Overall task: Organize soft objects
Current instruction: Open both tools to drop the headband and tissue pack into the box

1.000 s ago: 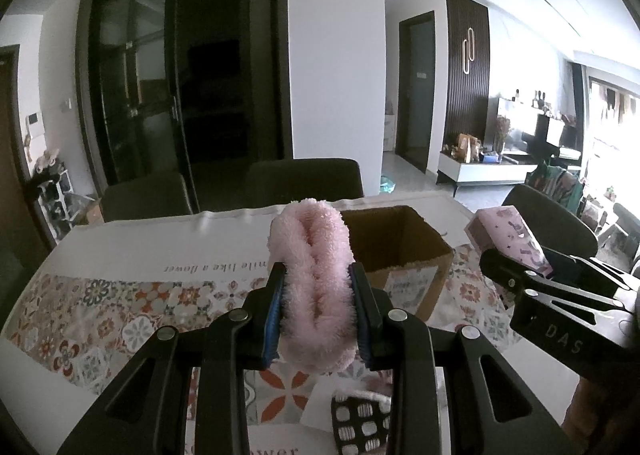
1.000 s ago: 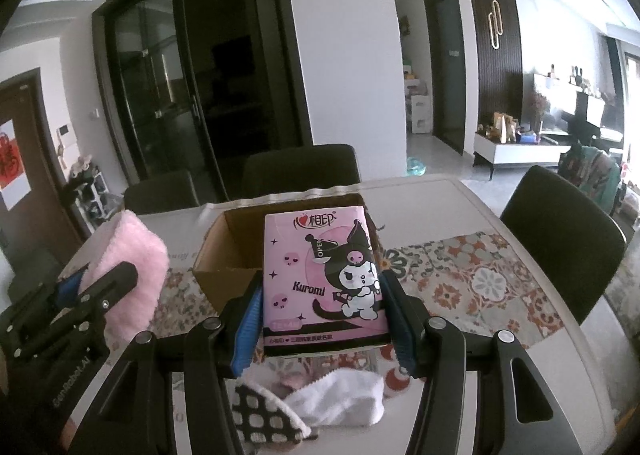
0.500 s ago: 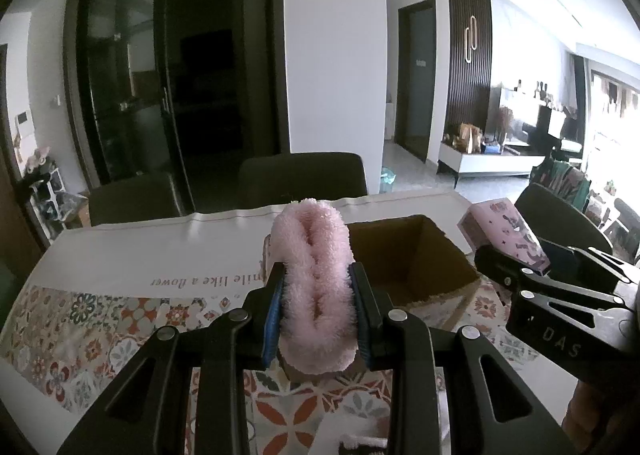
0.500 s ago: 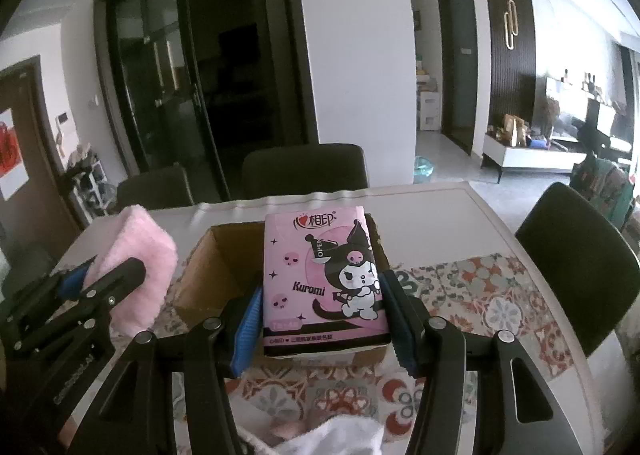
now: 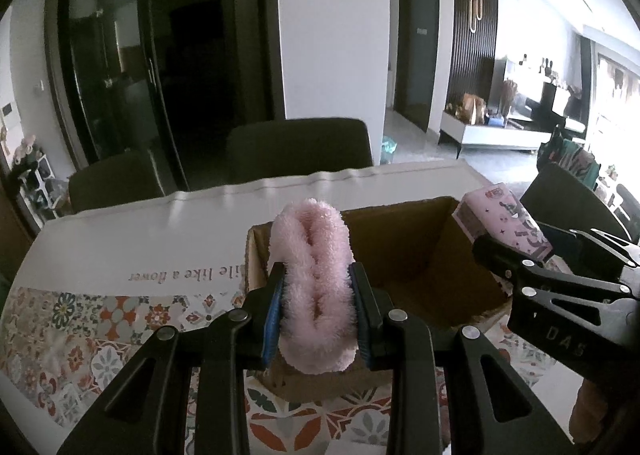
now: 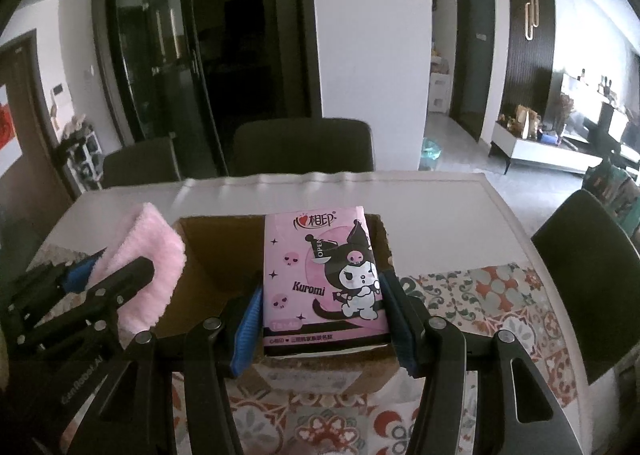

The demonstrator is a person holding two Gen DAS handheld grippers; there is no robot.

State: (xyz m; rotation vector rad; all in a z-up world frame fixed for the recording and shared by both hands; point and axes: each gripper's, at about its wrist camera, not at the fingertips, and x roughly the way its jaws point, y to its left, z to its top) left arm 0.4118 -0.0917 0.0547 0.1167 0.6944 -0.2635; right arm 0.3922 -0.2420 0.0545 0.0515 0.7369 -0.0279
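We squeezed the fluffy pink cloth (image 5: pixel 313 287) tight in our left hand-held gripper (image 5: pixel 316 315), right over the near edge of the open cardboard box (image 5: pixel 424 255). Our right hand-held gripper (image 6: pixel 323 319) pinched the pink tissue pack (image 6: pixel 322 275) over the same box. The box sat on the desk (image 5: pixel 120 243).

Left wrist view: looks forward along the left gripper (image 5: pixel 318 309), close above the cardboard box (image 5: pixel 420 251), facing the dark glass doors (image 5: pixel 132 67).
Right wrist view: same heading, from just right of it, along the right gripper (image 6: pixel 324 315).
Shared: box (image 6: pixel 216 255), table (image 6: pixel 440 207), chairs (image 6: pixel 304 147), each other's gripper.
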